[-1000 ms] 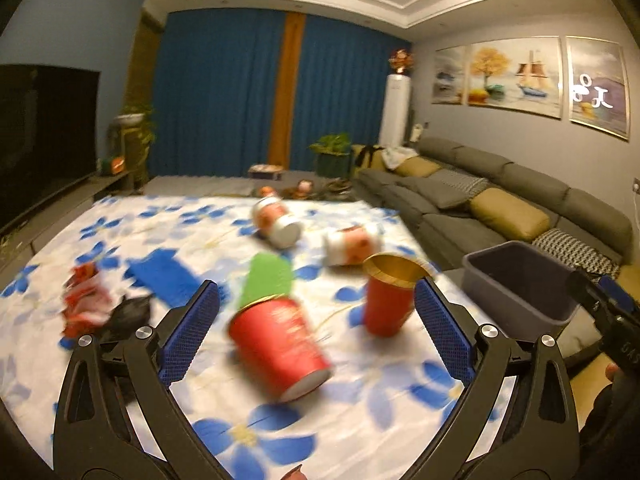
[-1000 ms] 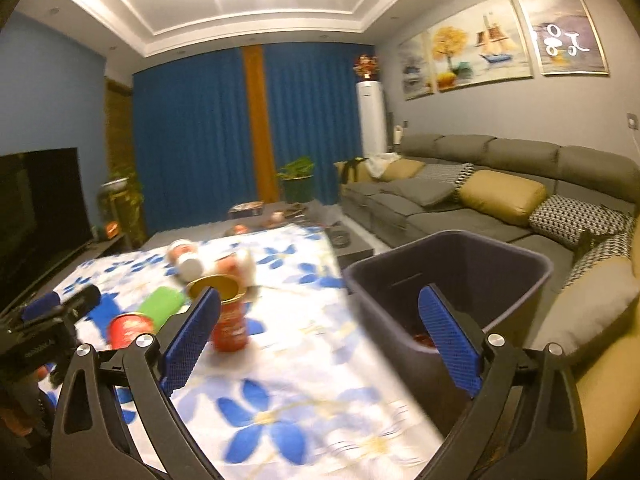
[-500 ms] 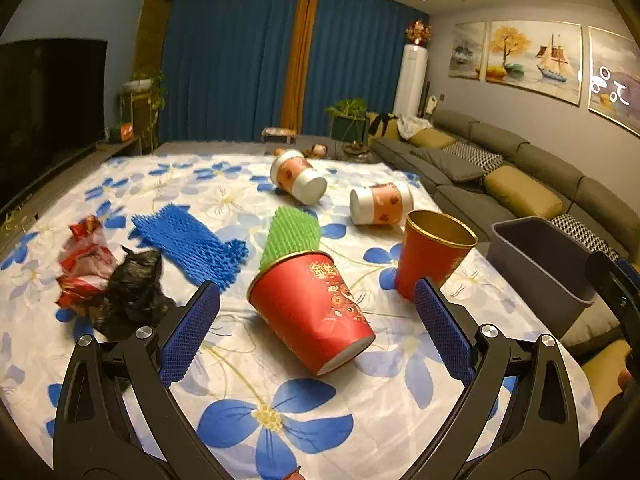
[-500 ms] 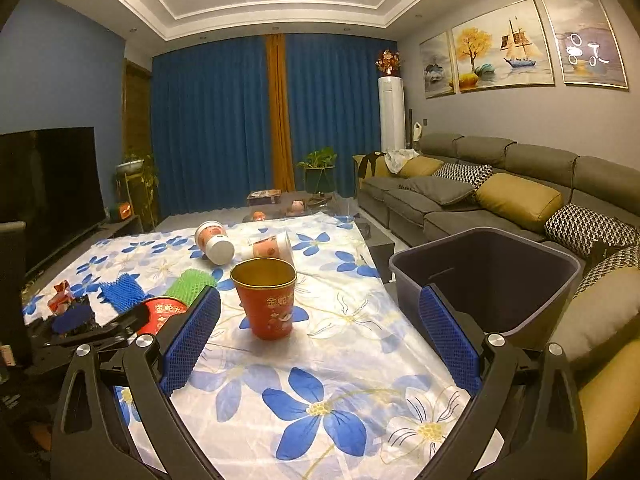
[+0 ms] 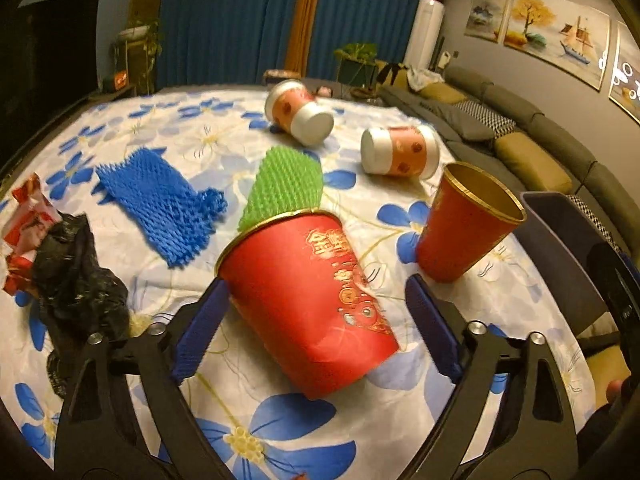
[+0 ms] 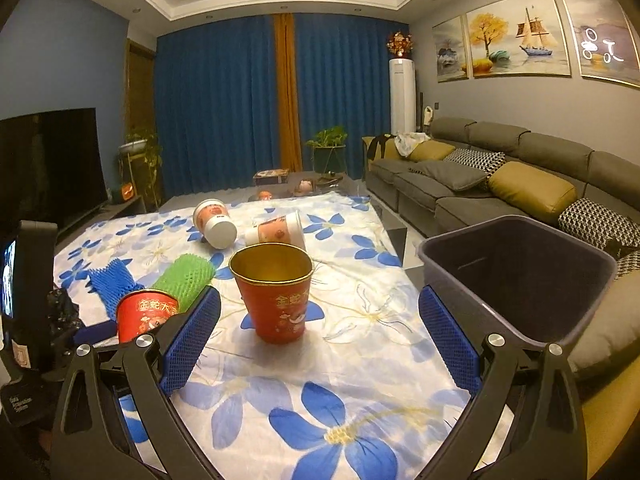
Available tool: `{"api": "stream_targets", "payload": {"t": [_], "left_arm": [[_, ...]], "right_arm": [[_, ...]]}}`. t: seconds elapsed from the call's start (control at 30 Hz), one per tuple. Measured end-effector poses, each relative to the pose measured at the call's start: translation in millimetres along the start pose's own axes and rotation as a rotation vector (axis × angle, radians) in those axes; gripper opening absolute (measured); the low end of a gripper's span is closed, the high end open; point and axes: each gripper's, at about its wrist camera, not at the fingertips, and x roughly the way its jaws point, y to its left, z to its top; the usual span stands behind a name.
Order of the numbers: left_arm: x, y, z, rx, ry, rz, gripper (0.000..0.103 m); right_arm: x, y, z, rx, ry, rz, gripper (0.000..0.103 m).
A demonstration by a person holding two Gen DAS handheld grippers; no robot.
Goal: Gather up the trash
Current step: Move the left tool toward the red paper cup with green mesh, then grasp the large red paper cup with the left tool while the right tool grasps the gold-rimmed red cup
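Left tool [image 5: 316, 312], its jaws just closing but not gripping, straddles the tipped red cup [image 5: 308, 304] at lower centre on the floral surface [image 5: 248, 412]. Right tool [image 6: 320, 336] gapes empty.

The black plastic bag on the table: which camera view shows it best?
The left wrist view: the black plastic bag lies crumpled and almost whole, beside red wrappers. The right wrist view shows only a dark sliver behind the other gripper's body.
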Motion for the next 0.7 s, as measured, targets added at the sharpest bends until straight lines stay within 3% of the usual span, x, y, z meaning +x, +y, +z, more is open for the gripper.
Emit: {"api": "stream_targets", "payload": {"t": [0.43,0.7], "left_arm": [[11,19,4,-0.037,0.031,-0.107,0.071],[5,25,5,-0.044,0.022,-0.130,0.065]], "right_arm": [[42,12,7,-0.016,0.049,0.040,0.096],[59,16,9,-0.017,0.075,0.046,0.096]]}}
